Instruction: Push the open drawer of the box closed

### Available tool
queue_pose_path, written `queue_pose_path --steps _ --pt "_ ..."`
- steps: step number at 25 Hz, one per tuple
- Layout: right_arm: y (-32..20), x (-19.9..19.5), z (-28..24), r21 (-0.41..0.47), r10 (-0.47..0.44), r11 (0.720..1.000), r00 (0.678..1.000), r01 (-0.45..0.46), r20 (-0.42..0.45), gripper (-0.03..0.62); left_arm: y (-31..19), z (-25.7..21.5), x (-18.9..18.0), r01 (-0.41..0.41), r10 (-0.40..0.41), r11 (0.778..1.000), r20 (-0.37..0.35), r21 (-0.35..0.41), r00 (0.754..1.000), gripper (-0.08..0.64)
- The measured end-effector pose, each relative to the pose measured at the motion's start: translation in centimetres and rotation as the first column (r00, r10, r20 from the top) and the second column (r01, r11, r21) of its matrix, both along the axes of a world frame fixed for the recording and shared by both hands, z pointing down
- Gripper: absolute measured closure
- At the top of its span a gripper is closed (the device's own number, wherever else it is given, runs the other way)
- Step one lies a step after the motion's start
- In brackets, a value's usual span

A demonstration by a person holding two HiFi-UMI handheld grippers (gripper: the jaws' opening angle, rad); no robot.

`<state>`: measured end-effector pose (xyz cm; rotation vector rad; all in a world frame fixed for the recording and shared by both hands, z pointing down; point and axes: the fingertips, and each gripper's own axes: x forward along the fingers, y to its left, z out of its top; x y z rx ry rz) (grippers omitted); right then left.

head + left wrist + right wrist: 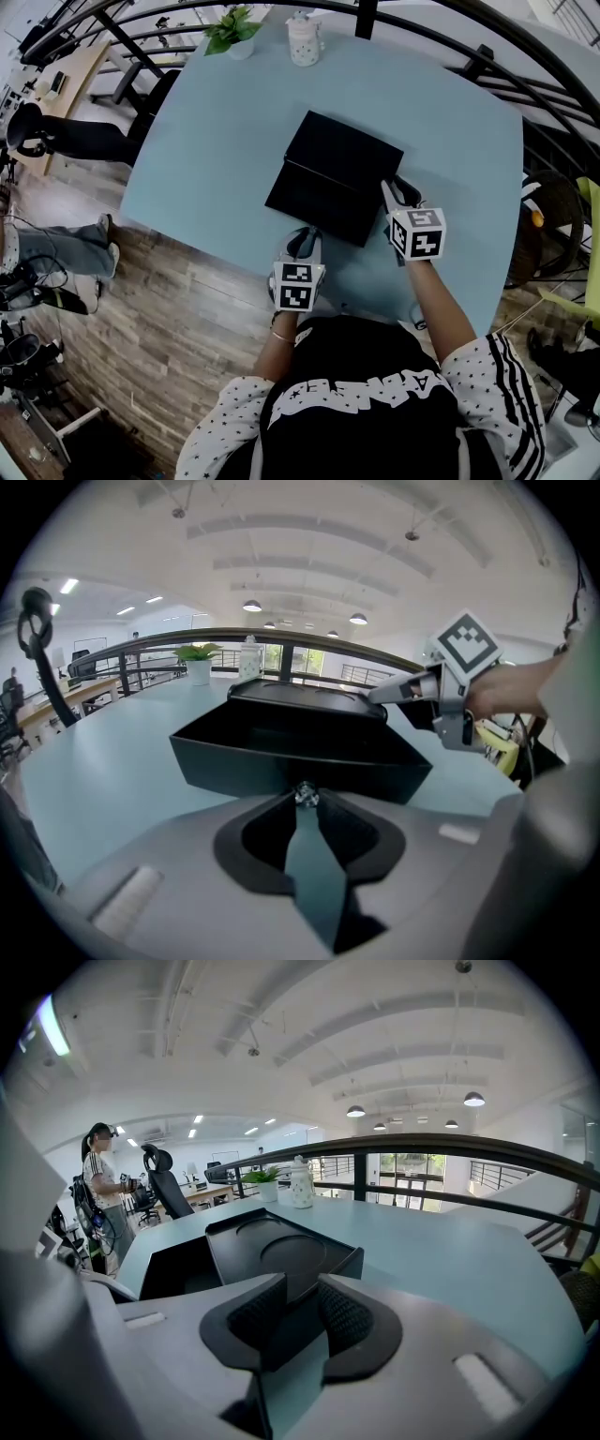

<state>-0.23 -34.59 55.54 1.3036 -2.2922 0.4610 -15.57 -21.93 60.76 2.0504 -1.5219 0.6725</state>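
A black box [345, 150] lies on the light blue table [216, 122], its drawer [314, 204] pulled out toward me. My left gripper [302, 246] is at the drawer's front wall. In the left gripper view the drawer [291, 752] fills the middle, and the left gripper [304, 799] has its tips closed round a small shiny knob [304, 793] on that wall. My right gripper [397, 192] is at the box's near right corner. In the right gripper view the box [281, 1251] has that corner between the pads of the right gripper [292, 1312], which press on it.
A potted plant [232, 30] and a white lidded jar [303, 39] stand at the table's far edge. A dark railing [450, 37] curves behind the table. An office chair [56, 136] stands on the wooden floor at left. A person [101, 1171] stands far off.
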Motion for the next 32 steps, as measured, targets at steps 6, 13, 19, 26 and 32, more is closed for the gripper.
queue_pose_path --steps 6,13,19,26,32 --pt "0.0 0.0 -0.1 -0.001 0.002 1.0 1.0 -0.002 -0.005 0.505 -0.5 -0.1 -0.1 -0.009 0.009 1.0 0.004 -0.001 1.0 0.56" --pt "-0.1 0.0 0.0 0.001 0.008 1.0 1.0 -0.008 -0.009 0.506 -1.0 0.0 0.1 -0.022 0.022 1.0 -0.001 -0.007 1.0 0.56" --pt "0.0 0.0 0.0 0.002 0.012 1.0 1.0 -0.012 -0.012 0.507 -1.3 0.1 0.3 -0.037 0.036 0.999 -0.001 -0.012 0.999 0.56" --pt "0.1 0.0 -0.1 0.0 0.009 1.0 1.0 -0.009 -0.018 0.508 -1.4 -0.1 0.5 -0.047 0.047 0.999 -0.005 -0.015 0.999 0.56" --pt "0.2 0.2 -0.1 0.001 0.009 1.0 1.0 -0.009 -0.022 0.508 -1.7 0.0 0.7 -0.053 0.053 0.998 -0.006 -0.014 0.999 0.56"
